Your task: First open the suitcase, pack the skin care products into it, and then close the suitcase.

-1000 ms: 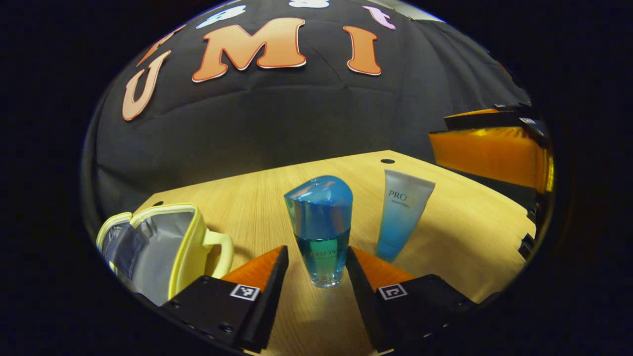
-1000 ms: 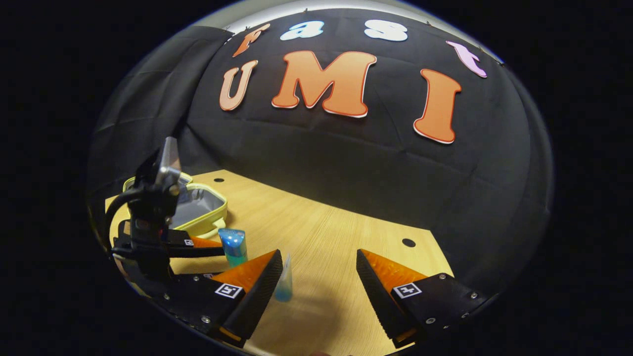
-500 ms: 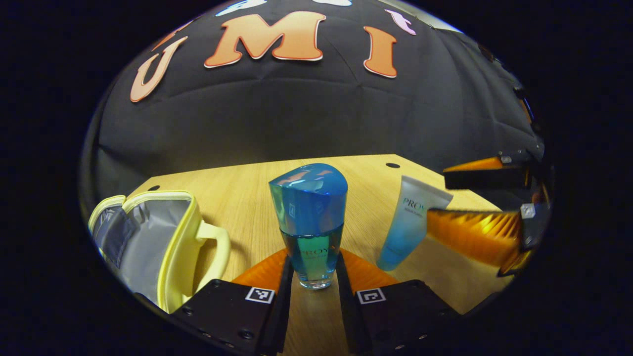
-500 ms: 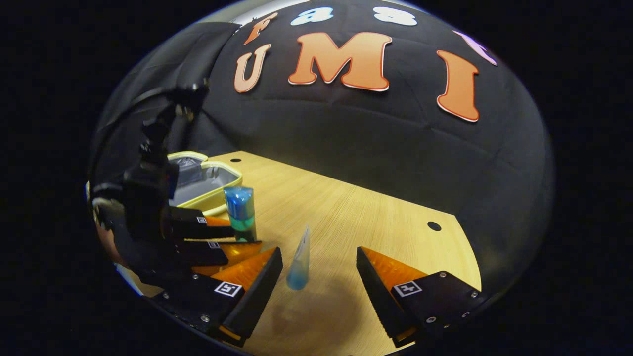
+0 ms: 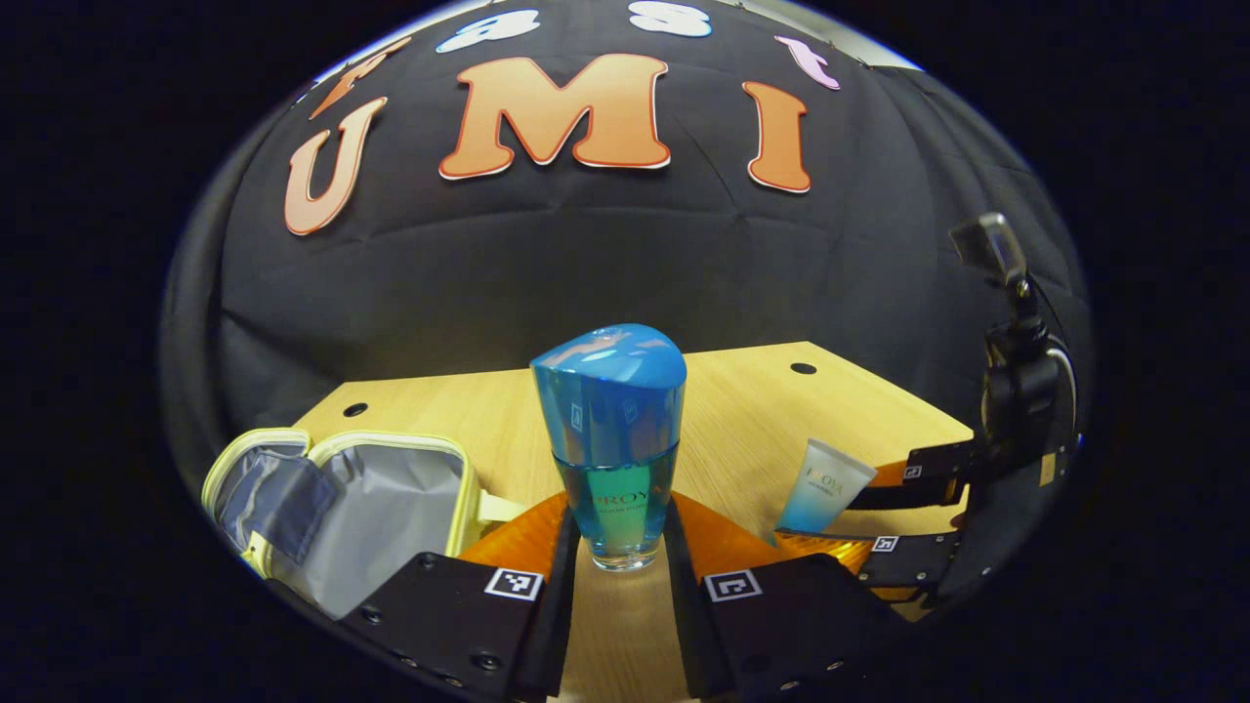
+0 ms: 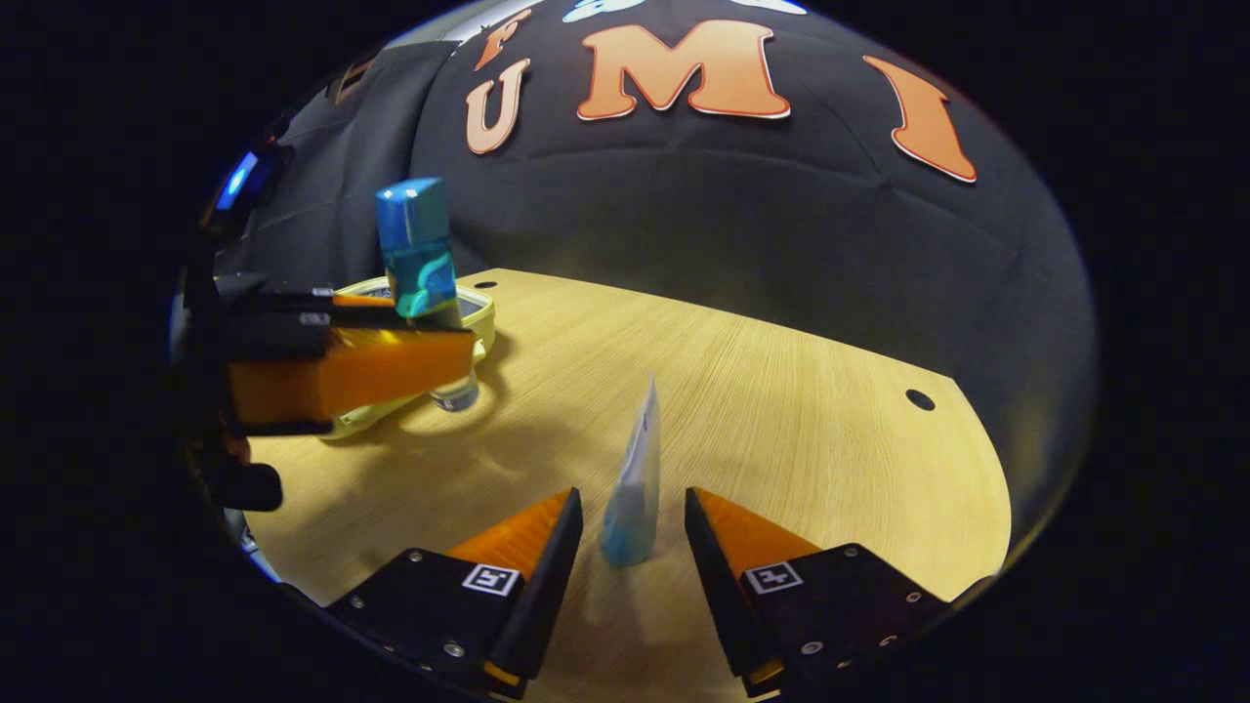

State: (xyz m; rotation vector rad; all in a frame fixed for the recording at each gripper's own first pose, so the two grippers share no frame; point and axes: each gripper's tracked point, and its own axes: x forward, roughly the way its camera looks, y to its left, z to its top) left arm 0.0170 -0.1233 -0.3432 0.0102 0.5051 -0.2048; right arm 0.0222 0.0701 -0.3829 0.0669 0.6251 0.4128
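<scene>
1. Closing in since half a second ago, the right hand-held gripper point(image 6: 633, 517) now has the tube point(image 6: 633, 498) between its fingers; before, the tube stood ahead of them and to the left.
2. Its jaws are narrowed but a gap shows on each side of the upright tube, so nothing is gripped.
3. The tube carries small printed wording near its top; it stands on the tabletop point(image 6: 781, 391).
4. The left hand-held gripper point(image 5: 617, 547) is clamped on the lower body of the blue bottle point(image 5: 610, 439), whose front bears a printed name.
5. Square black-and-white markers sit on each finger.
6. The yellow suitcase point(image 5: 342, 498) lies open to the left of the bottle, its grey lining exposed.
</scene>
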